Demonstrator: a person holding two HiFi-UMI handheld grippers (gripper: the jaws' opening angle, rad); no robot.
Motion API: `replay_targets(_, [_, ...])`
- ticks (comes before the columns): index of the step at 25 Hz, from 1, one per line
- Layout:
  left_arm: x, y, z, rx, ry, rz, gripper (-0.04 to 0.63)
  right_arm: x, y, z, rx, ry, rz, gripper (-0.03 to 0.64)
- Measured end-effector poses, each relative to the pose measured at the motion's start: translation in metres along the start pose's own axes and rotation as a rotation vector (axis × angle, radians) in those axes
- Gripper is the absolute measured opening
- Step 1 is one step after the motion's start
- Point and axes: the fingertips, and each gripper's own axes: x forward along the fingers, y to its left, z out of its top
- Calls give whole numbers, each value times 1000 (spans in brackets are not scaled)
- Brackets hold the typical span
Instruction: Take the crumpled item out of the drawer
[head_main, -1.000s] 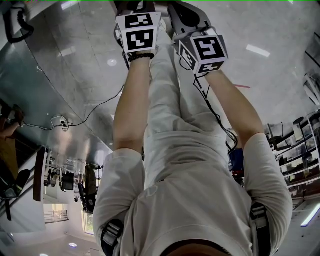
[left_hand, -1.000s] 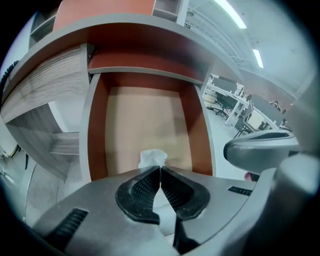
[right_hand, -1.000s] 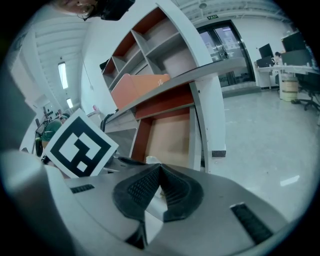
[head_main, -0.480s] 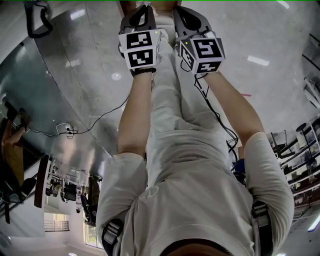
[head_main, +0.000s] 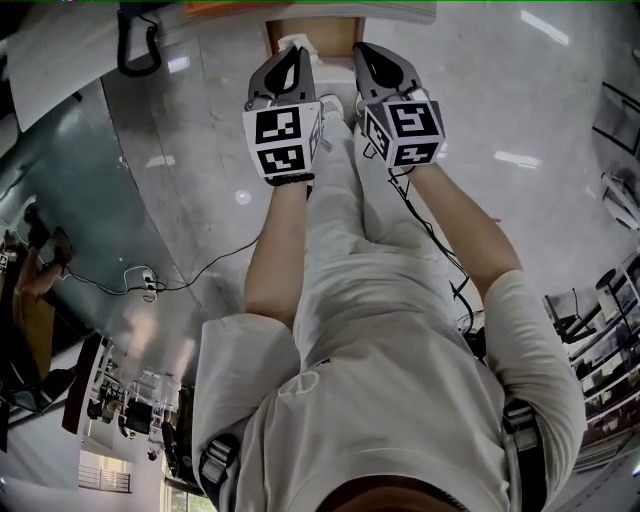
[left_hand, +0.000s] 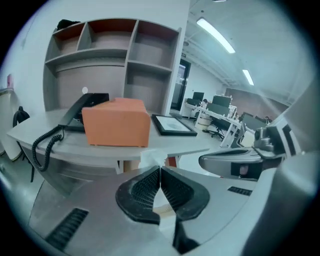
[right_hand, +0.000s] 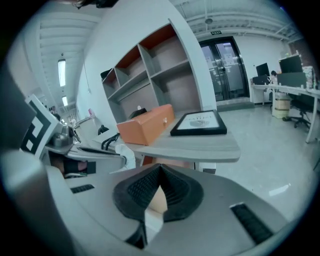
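Apparently to carry it away, the left claw (left_hand: 160, 170) was pinched shut on the white crumpled item (left_hand: 150, 158) before the surface (left_hand: 190, 142); right claw (right_hand: 159, 168) closed, empty, alongside.

The crumpled item (left_hand: 151, 158) is a small white wad of thin, creased paper or tissue. It pokes out past the tips of the left gripper (left_hand: 160, 170), whose jaws are pressed together on it. In the head view it sits at 12 o'clock, right by the drawer (head_main: 312, 28), a brown, open-topped box. Whether it hangs over the drawer or just before it cannot be told.
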Motion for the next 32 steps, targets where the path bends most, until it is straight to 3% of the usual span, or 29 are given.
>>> replay_targets(20, [-180, -22, 175, 89, -346, -29, 8, -120, 38, 167, -173, -207, -30, 2])
replay_targets(32, [-267, -48, 261, 137, -550, -47, 8, -226, 52, 281, -249, -405, -43, 2])
